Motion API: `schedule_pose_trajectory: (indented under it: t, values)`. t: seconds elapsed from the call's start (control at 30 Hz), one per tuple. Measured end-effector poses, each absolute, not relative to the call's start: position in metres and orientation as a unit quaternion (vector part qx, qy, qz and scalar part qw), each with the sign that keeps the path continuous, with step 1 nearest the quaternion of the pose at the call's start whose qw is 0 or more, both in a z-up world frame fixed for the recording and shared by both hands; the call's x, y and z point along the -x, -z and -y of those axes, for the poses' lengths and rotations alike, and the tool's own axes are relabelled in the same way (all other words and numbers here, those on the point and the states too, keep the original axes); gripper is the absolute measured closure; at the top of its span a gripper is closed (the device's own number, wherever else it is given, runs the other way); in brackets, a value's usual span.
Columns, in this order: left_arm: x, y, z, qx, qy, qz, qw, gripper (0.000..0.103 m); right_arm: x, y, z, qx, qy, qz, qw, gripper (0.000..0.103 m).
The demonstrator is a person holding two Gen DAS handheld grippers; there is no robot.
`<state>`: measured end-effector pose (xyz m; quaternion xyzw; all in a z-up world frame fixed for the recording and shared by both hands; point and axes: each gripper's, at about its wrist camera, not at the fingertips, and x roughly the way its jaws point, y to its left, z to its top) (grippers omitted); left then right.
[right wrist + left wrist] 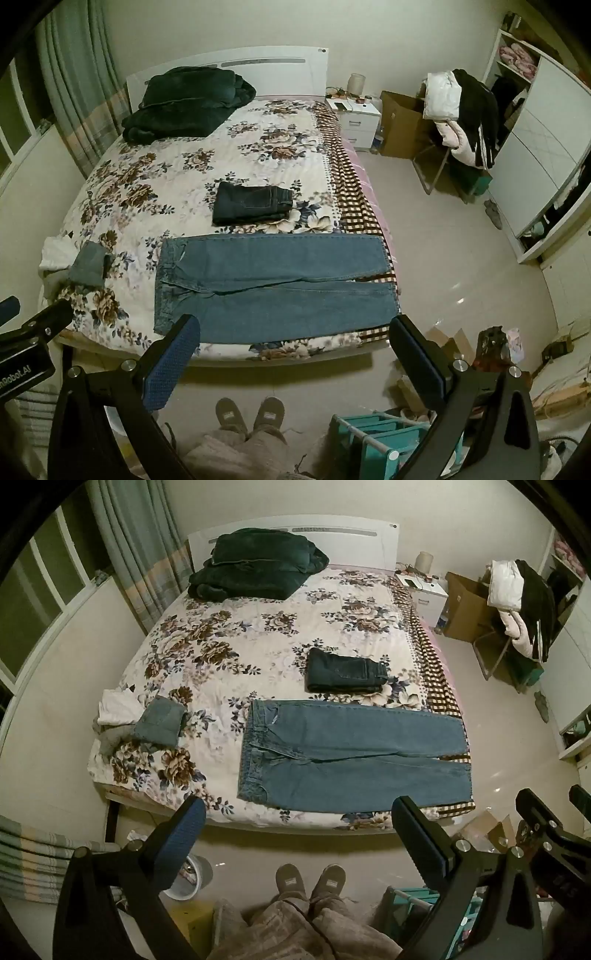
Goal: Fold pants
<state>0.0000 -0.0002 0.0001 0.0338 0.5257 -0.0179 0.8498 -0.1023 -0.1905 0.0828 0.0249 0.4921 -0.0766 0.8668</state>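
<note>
Light blue jeans (351, 753) lie spread flat along the near edge of the flowered bed (258, 642), waistband to the left, legs to the right. They also show in the right wrist view (273, 288). My left gripper (299, 834) is open and empty, held above the floor in front of the bed's near edge. My right gripper (295, 350) is open and empty, held likewise just short of the jeans. The right gripper also shows at the right edge of the left wrist view (554, 816).
Folded dark jeans (345, 671) lie behind the blue ones. A small grey folded garment (160, 725) and white cloth (116, 707) sit at the bed's left corner. A dark green blanket (258, 565) lies by the headboard. My slippered feet (310, 880) stand on the floor. A teal rack (373, 439) is at lower right.
</note>
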Motion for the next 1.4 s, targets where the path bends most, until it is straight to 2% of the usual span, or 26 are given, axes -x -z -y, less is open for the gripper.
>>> schedule_pose_trajectory:
  t: [1.4]
  values:
    - [0.006, -0.018, -0.001, -0.034, 0.02, -0.515, 0.856, 0.0, 0.108, -0.094, 0.181, -0.024, 0.066, -0.497, 0.865, 0.0]
